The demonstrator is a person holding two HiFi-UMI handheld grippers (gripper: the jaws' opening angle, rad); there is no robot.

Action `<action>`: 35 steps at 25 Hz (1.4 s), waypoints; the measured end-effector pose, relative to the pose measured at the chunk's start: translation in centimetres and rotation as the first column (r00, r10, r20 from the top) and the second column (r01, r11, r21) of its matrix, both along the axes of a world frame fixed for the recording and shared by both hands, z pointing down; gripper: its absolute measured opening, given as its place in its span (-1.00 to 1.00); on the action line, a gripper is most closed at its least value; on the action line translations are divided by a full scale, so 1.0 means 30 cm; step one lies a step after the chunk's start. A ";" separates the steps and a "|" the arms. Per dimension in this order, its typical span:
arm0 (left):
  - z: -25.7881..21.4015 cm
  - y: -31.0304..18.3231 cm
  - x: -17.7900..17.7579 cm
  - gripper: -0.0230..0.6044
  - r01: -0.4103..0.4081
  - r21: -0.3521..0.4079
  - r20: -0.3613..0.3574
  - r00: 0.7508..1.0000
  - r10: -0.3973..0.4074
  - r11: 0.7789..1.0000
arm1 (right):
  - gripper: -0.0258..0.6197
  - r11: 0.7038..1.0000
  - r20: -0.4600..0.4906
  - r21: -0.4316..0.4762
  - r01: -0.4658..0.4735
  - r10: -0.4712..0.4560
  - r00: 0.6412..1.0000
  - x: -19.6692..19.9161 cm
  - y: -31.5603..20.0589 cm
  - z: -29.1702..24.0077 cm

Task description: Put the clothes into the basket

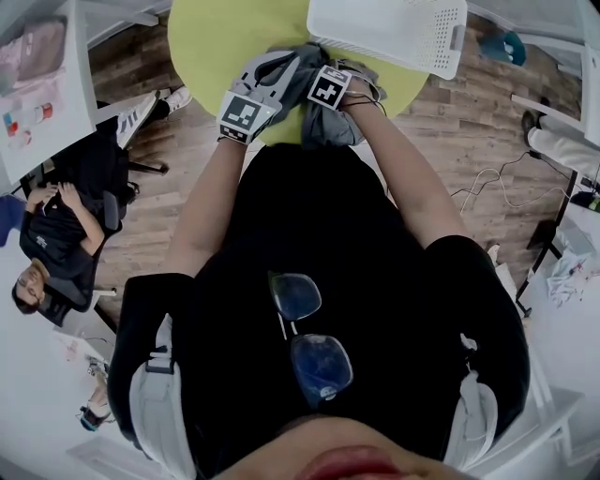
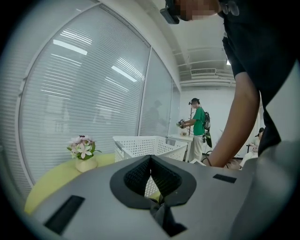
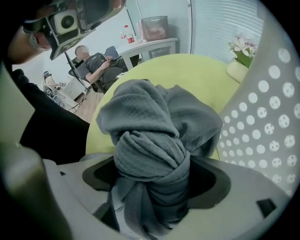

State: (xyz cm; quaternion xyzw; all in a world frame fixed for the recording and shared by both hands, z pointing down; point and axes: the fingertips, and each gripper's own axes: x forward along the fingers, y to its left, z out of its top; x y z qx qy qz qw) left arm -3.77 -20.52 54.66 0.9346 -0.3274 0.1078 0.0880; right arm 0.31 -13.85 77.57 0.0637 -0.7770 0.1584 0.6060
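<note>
A grey cloth (image 1: 328, 122) is bunched at the near edge of the round yellow-green table (image 1: 216, 37). A white perforated basket (image 1: 394, 28) stands just beyond it. In the right gripper view the knotted cloth (image 3: 150, 140) fills the space between the jaws of my right gripper (image 3: 152, 187). Dark gaps show beside it at both pads, and the basket wall (image 3: 267, 117) is close on the right. My left gripper (image 1: 281, 67) hovers over the cloth. Its tips (image 2: 150, 158) meet with nothing between them, and it faces the basket (image 2: 140, 145). My right gripper (image 1: 314, 70) is next to it.
A small flower pot (image 2: 84, 154) stands on the table left of the basket. A person sits on a chair (image 1: 56, 234) to the left of the table. Another person (image 2: 197, 126) stands behind the basket. Cables (image 1: 497, 187) lie on the wooden floor at the right.
</note>
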 end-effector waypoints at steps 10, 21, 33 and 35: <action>-0.003 0.039 -0.056 -0.89 0.036 -0.008 0.038 0.999 -0.036 0.999 | 0.15 0.999 0.040 0.046 -0.001 -0.001 0.999 0.004 -0.001 -0.028; -0.112 0.088 -0.027 -0.89 -0.044 0.059 0.000 0.999 0.044 0.997 | 0.09 0.996 0.046 0.088 -0.017 0.013 0.999 -0.002 0.035 -0.234; -0.267 0.104 0.021 -0.89 -0.143 0.140 -0.053 0.987 0.151 0.980 | 0.09 0.985 0.025 0.165 -0.058 0.054 0.998 0.048 0.058 -0.564; -0.293 0.108 0.036 -0.89 -0.160 0.144 -0.050 0.984 0.168 0.977 | 0.09 0.982 0.020 0.176 -0.069 0.067 0.998 0.065 0.065 -0.607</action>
